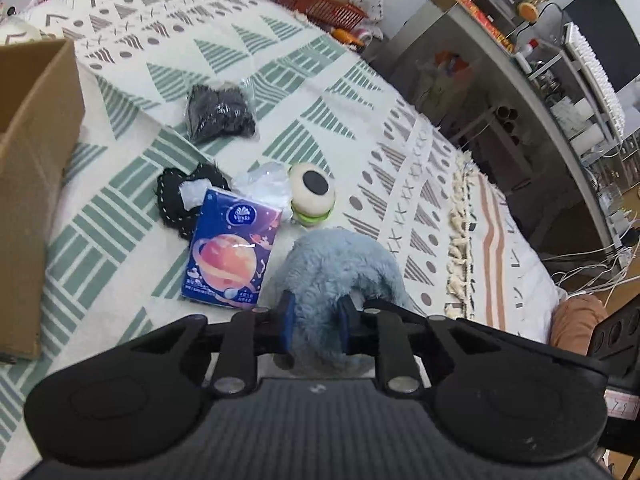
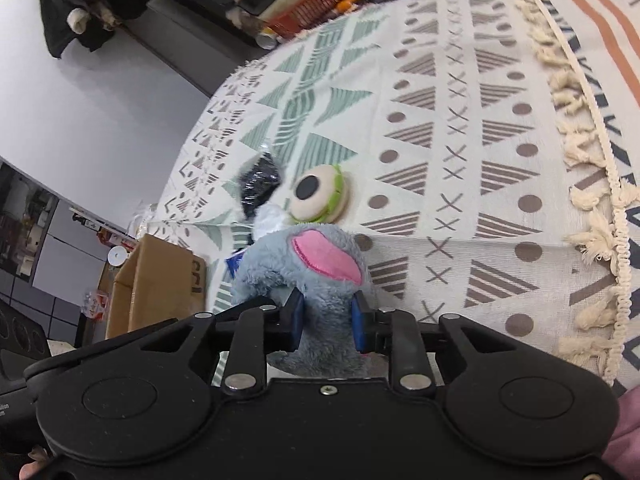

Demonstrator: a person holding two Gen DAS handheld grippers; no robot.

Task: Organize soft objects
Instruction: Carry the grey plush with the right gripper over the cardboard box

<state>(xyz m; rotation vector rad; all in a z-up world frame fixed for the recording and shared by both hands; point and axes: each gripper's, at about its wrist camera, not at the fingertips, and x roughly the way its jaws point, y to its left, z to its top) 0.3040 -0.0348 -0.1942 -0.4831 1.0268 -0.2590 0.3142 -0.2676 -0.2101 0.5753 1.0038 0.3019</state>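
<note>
Evidently step: both claws, left gripper (image 1: 316, 326) and right gripper (image 2: 327, 322), clenched on fluffy blue-grey plush toy (image 1: 340, 268).
Next: carry it to brown cardboard box (image 1: 32, 152), left of the toy.

Fuzzy plush toy (image 1: 340, 276) — woven cloth (image 1: 240, 60)

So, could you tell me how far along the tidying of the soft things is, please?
Early. Nothing visibly packed: the inside of the cardboard box is hidden. In hand: both the left tool and right tool grip the blue plush toy. Left on the blanket: tissue pack, burger squishy, two dark bagged items.
</note>
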